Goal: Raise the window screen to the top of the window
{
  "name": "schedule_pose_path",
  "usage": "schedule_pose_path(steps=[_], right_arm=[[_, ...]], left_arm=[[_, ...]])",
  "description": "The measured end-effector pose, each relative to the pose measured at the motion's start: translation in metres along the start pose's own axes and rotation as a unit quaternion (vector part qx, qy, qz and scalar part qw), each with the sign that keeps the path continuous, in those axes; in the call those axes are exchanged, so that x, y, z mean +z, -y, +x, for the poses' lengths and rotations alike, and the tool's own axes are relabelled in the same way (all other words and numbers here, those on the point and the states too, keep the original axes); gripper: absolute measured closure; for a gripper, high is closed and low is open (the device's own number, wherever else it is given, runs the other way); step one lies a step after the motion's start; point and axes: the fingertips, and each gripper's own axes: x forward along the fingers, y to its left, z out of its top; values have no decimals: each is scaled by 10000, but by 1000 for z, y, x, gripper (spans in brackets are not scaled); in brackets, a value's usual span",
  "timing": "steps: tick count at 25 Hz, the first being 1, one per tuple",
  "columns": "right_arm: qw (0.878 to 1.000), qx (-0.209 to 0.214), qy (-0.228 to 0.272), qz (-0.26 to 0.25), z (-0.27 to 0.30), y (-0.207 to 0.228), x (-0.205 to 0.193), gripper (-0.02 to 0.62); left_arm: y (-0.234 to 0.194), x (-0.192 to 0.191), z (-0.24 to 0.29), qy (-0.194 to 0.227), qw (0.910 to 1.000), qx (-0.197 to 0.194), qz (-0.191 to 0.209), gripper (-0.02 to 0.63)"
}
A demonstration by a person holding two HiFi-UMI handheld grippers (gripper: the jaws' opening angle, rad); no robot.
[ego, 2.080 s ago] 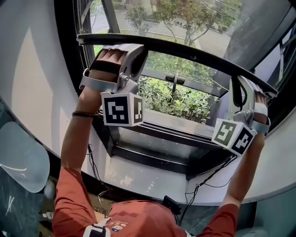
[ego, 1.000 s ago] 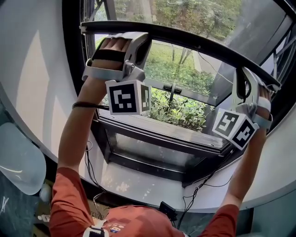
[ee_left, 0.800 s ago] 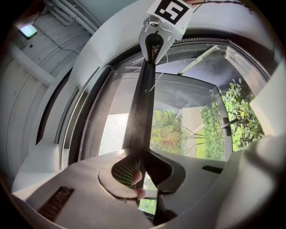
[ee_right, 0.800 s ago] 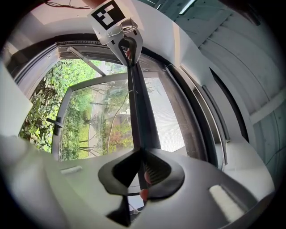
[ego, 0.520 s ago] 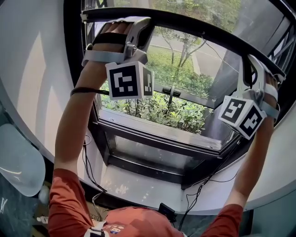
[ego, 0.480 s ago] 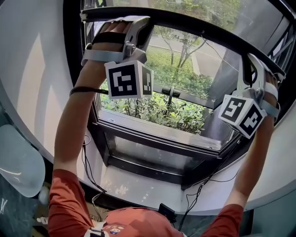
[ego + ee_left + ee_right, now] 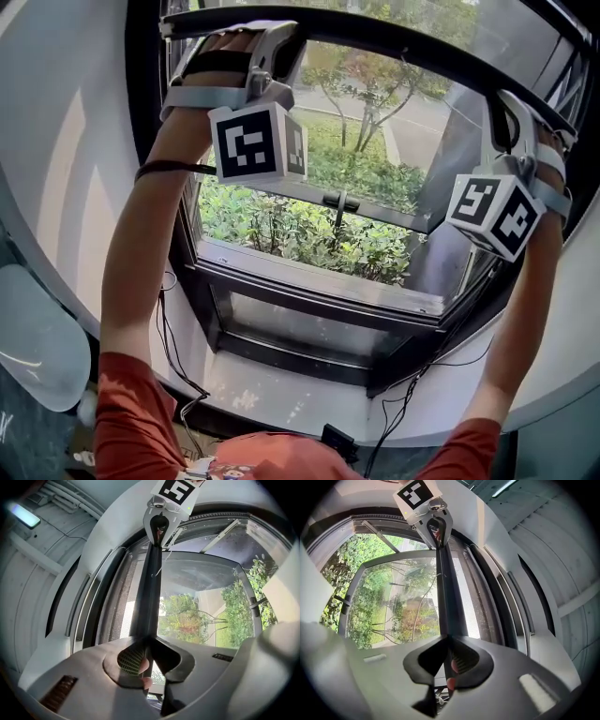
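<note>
The window screen's dark bottom bar (image 7: 394, 42) runs across the top of the head view, sloping down to the right. My left gripper (image 7: 270, 45) is shut on its left end. My right gripper (image 7: 502, 112) is shut on its right end. In the left gripper view the bar (image 7: 149, 583) leads from my left gripper (image 7: 149, 641) up to the right gripper (image 7: 161, 524), with the grainy screen mesh (image 7: 117, 606) beside it. The right gripper view mirrors this: the bar (image 7: 446, 592) runs from my right gripper (image 7: 447, 639) to the left gripper (image 7: 437, 527).
Below the bar the window opening shows a glass pane with a handle (image 7: 339, 199), shrubs outside and the dark sill frame (image 7: 309, 286). White wall (image 7: 66, 187) flanks the left side. Cables (image 7: 173, 319) hang under the sill. The person's arms reach up on both sides.
Both grippers have risen together with the bar held between them. More of the open window and the greenery shows beneath the bar.
</note>
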Motion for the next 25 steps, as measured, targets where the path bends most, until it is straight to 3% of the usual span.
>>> schedule_pose_path(steps=[11, 25], right_arm=[[9997, -208, -63, -95, 25, 34, 0, 557], [9986, -471, -130, -186, 55, 79, 2, 555]], left_arm=[[-33, 2, 25, -13, 9996, 167, 241, 560], [-77, 7, 57, -44, 9982, 545, 244, 560]])
